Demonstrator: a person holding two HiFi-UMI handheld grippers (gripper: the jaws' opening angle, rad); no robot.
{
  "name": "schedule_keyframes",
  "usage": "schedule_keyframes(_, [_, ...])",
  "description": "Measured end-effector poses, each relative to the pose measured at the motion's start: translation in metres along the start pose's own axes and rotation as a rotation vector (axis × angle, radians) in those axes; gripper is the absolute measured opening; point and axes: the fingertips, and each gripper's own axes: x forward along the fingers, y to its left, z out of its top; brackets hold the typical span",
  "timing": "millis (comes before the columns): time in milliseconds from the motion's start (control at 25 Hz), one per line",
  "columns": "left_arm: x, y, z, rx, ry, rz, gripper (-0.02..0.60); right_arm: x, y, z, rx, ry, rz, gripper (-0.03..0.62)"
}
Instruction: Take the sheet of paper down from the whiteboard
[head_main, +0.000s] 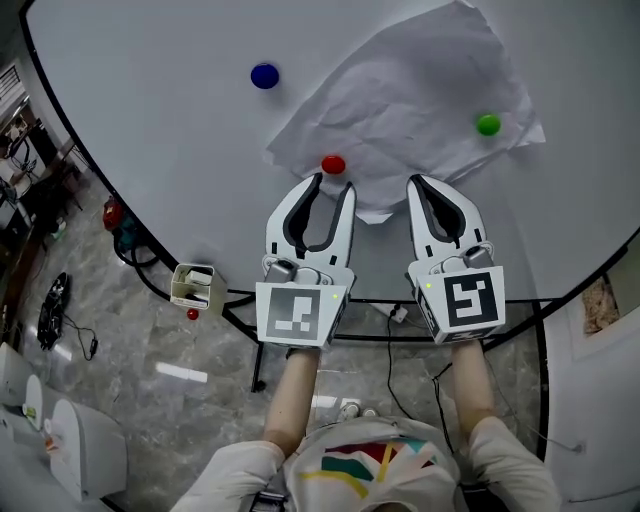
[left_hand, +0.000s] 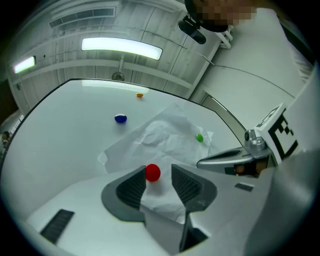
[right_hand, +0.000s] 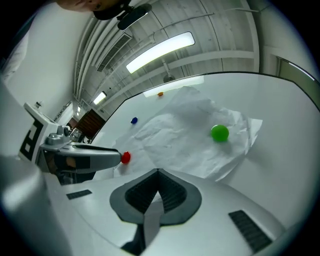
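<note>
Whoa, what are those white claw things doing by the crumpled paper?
A person holds a gripper in each hand at a whiteboard. A red magnet and a green magnet pin a crumpled sheet of paper to it. The left gripper is open, the red magnet at its tips, not pinched. The right gripper is shut and empty.

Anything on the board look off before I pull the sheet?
The sheet of paper is heavily crumpled and hangs askew on the whiteboard, pinned by a red magnet at its lower edge and a green magnet near its right corner. A blue magnet sits on bare board, holding nothing.
</note>
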Motion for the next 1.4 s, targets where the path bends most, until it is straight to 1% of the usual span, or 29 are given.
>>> schedule_keyframes(40, [0.003,-0.001,0.002,0.02,0.004,-0.012,0.208,0.001,0.0,-0.001,-0.007,0.001,-0.003,0.009])
schedule_keyframes(80, [0.006,-0.001,0.002,0.046,0.014,-0.021,0.218,0.001,-0.001,-0.001,-0.009,0.0,-0.005,0.009])
schedule_keyframes(200, [0.015,0.002,-0.002,0.138,0.075,-0.014,0.218,0.002,-0.005,-0.002,0.0,-0.001,-0.016,0.009])
schedule_keyframes(280, [0.016,0.004,-0.009,0.166,0.129,0.01,0.218,0.002,-0.007,-0.003,0.001,0.008,-0.019,0.009])
schedule_keyframes(360, [0.016,0.005,-0.014,0.168,0.163,0.023,0.218,0.002,-0.008,-0.003,-0.006,0.014,-0.018,0.009])
schedule_keyframes(480, [0.016,0.008,-0.013,0.181,0.165,0.042,0.21,0.006,-0.009,0.0,-0.03,0.013,-0.013,0.009])
schedule_keyframes(560, [0.017,0.01,-0.013,0.19,0.166,0.047,0.166,0.008,-0.009,0.0,-0.042,0.012,-0.012,0.009])
schedule_keyframes(760, [0.017,0.009,-0.014,0.196,0.174,0.027,0.161,0.008,-0.008,0.001,-0.059,0.01,-0.021,0.009])
schedule_keyframes(840, [0.016,0.012,-0.013,0.199,0.171,0.035,0.161,0.007,-0.008,0.001,-0.065,0.009,-0.024,0.009])
schedule_keyframes(920, [0.013,0.022,-0.01,0.2,0.164,0.06,0.161,0.007,-0.008,0.001,-0.064,0.009,-0.024,0.009])
schedule_keyframes(1120, [0.001,0.064,0.001,0.203,0.15,0.139,0.161,0.007,-0.01,-0.002,-0.058,0.01,-0.025,0.009])
schedule_keyframes(1280, [-0.006,0.092,0.01,0.236,0.148,0.188,0.161,0.007,-0.011,-0.002,-0.045,0.009,-0.029,0.009])
schedule_keyframes(1400, [-0.013,0.115,0.016,0.222,0.136,0.218,0.161,0.007,-0.01,-0.002,-0.042,0.008,-0.028,0.009])
